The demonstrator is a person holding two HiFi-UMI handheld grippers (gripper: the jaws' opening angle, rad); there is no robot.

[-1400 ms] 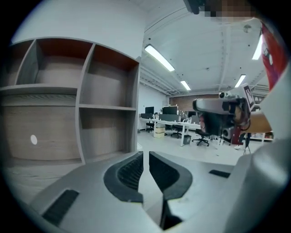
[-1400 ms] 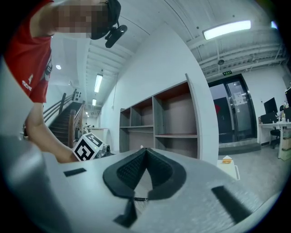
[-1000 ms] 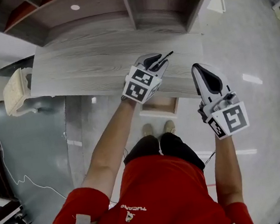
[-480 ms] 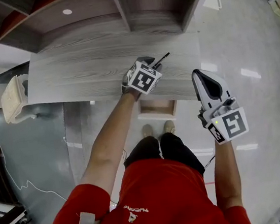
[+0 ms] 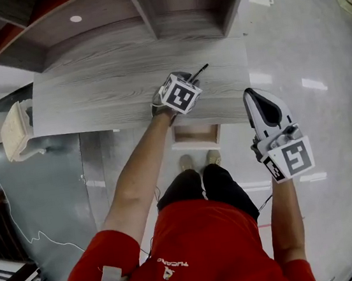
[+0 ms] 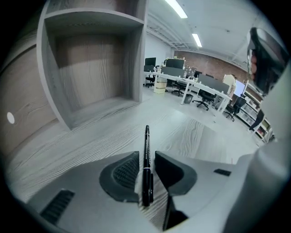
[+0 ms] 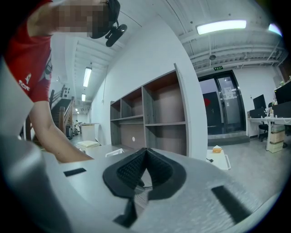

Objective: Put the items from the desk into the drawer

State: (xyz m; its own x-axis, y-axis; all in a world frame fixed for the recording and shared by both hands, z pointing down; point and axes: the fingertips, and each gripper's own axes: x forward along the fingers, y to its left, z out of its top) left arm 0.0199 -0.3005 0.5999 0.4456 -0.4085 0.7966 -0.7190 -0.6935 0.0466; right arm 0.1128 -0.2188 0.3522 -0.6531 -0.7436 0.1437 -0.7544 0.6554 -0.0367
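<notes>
- Left gripper [image 6: 147, 157] is clamped on a black pen [image 6: 146, 145], with the tip poking out past the jaws.
- Over the last second it looks to have sunk lower over the desk [image 5: 105, 88], not toward the open drawer [image 5: 195, 138] under the front edge.
- Right gripper [image 7: 145, 152] is closed on nothing, off to the side, and has barely moved.
- So the pen's grabbed, but I'd say the drop-off is still to come.

The person wears a red short-sleeved shirt [image 5: 204, 255] with small white lettering on the chest, dark trousers [image 5: 203, 188] and pale shoes [image 5: 185, 163]. The left claw [image 5: 186, 77] and the right claw [image 5: 254, 96] both have light grey shells and black ribbed pads [image 7: 129, 170]. Each carries a white cube [image 5: 180, 95] printed with black square markers.
</notes>
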